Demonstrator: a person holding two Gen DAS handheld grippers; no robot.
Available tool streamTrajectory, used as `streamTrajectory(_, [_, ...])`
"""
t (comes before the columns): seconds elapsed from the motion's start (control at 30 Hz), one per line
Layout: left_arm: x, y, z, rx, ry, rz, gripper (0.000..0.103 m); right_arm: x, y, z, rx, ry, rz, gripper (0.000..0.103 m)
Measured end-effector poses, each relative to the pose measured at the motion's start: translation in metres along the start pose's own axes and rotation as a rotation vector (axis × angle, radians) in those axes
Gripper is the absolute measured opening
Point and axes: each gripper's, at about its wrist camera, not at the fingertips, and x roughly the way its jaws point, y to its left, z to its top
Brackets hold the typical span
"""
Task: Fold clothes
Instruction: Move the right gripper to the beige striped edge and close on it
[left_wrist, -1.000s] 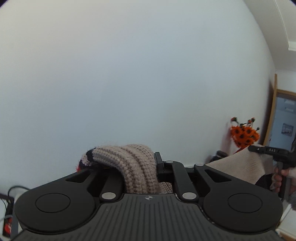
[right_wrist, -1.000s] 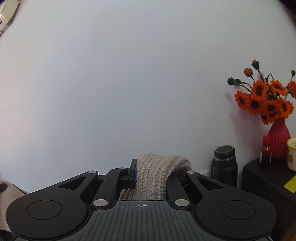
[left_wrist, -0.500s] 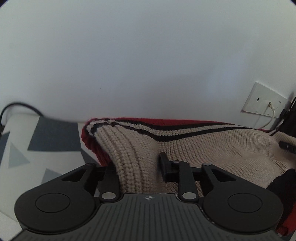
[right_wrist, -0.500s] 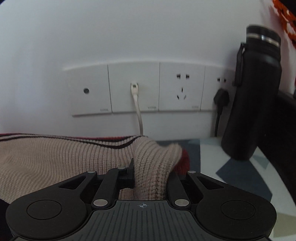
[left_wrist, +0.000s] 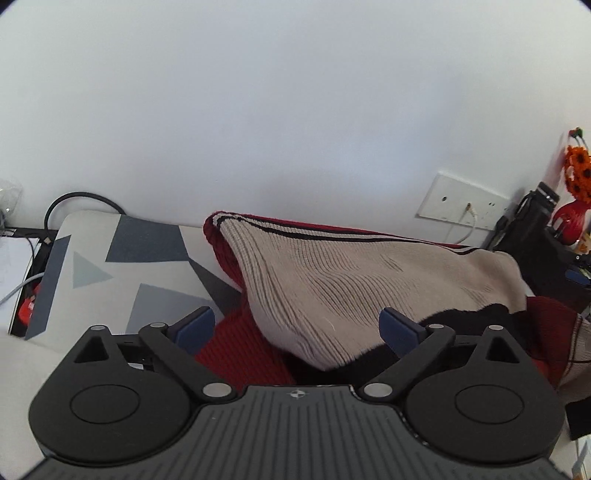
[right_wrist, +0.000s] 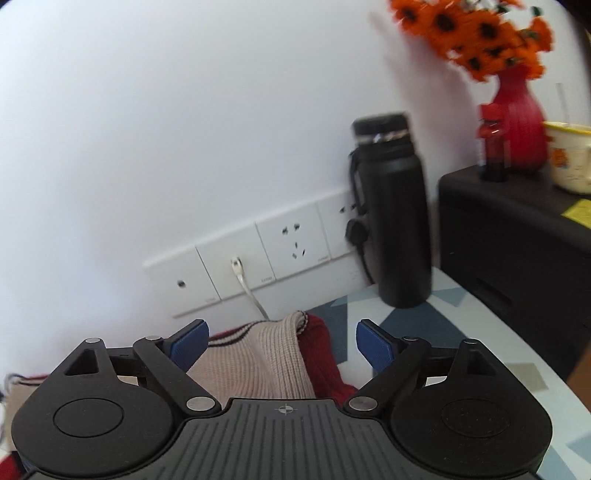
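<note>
Knitwear fills the middle of both views: a beige sweater (left_wrist: 332, 291) with red and black bands lies on the surface (left_wrist: 122, 266), which wears a cloth of grey and pale triangles, with its striped far edge up against the white wall (left_wrist: 295, 110). Seen from the left wrist, a beige fold lies over the red and black parts of the sweater. The left gripper (left_wrist: 297, 328) hangs low over the near part of the sweater, its jaws opening and already spread wide; the beige fold sits between the blue pads (left_wrist: 195, 326), but neither pad presses on it. The right gripper (right_wrist: 282, 345) is over the sweater's other end (right_wrist: 273, 358), where a beige corner with a striped rim lies on a red layer; its jaws are opening too, wide apart, with the knit between the pads (right_wrist: 188, 349) and free of both. A row of white wall sockets (right_wrist: 258, 254) runs behind, with a white cable (right_wrist: 247, 286) plugged in and dropping behind the knit. A black bottle (right_wrist: 395, 210) stands upright on the surface near the sockets, beside a black cabinet (right_wrist: 517, 236) that carries a red vase (right_wrist: 521, 122) of orange flowers (right_wrist: 476, 33), a small red bottle (right_wrist: 493, 144) and a pale mug (right_wrist: 570, 155). In the left wrist view a black cord (left_wrist: 79, 201) loops behind the far left corner of the surface.
</note>
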Motion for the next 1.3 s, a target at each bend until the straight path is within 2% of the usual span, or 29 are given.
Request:
streamTrajectory(0.2, [-0.078, 0.001, -0.040, -0.049, -0.074, -0.042, 0.098, -0.120, -0.022, 0.006, 0.010, -0.114, -0.072, 0.085])
streamTrajectory(0.3, [-0.116, 0.006, -0.049, -0.142, -0.148, -0.098, 0.098, -0.180, -0.033, 0.007, 0.007, -0.171, -0.122, 0.085])
streamTrajectory(0.4, [-0.149, 0.013, -0.055, -0.247, -0.224, -0.178, 0.102, -0.220, -0.041, 0.003, 0.023, -0.183, -0.140, 0.093])
streamTrajectory(0.47, [-0.146, 0.011, -0.061, -0.263, -0.197, -0.196, 0.102, -0.229, -0.047, -0.007, 0.015, -0.139, -0.149, 0.095])
streamTrajectory(0.57, [-0.119, -0.004, -0.076, -0.189, -0.093, -0.139, 0.102, -0.211, -0.051, -0.037, -0.018, -0.017, -0.179, 0.097])
streamTrajectory(0.63, [-0.097, -0.020, -0.092, -0.070, -0.022, -0.064, 0.102, -0.188, -0.052, -0.062, -0.023, 0.075, -0.197, 0.097])
streamTrajectory(0.67, [-0.089, -0.028, -0.101, -0.033, 0.002, -0.055, 0.102, -0.173, -0.051, -0.074, -0.024, 0.131, -0.203, 0.096])
streamTrajectory(0.73, [-0.075, -0.039, -0.114, -0.017, 0.047, -0.105, 0.102, -0.158, -0.041, -0.096, -0.038, 0.200, -0.210, 0.093])
streamTrajectory(0.8, [-0.060, -0.048, -0.122, -0.062, 0.092, -0.179, 0.102, -0.152, -0.024, -0.111, -0.068, 0.227, -0.181, 0.092])
streamTrajectory(0.87, [-0.044, -0.058, -0.128, -0.073, 0.114, -0.192, 0.102, -0.148, -0.003, -0.117, -0.121, 0.235, -0.143, 0.093])
streamTrajectory(1.13, [0.017, -0.104, -0.125, 0.270, 0.122, -0.041, 0.102, -0.087, 0.065, -0.126, -0.442, 0.272, -0.029, 0.093])
streamTrajectory(1.23, [0.040, -0.105, -0.125, 0.316, 0.163, -0.003, 0.102, -0.058, 0.076, -0.128, -0.519, 0.275, -0.026, 0.093])
streamTrajectory(1.3, [0.051, -0.101, -0.124, 0.298, 0.187, 0.011, 0.102, -0.040, 0.082, -0.130, -0.583, 0.276, -0.034, 0.093])
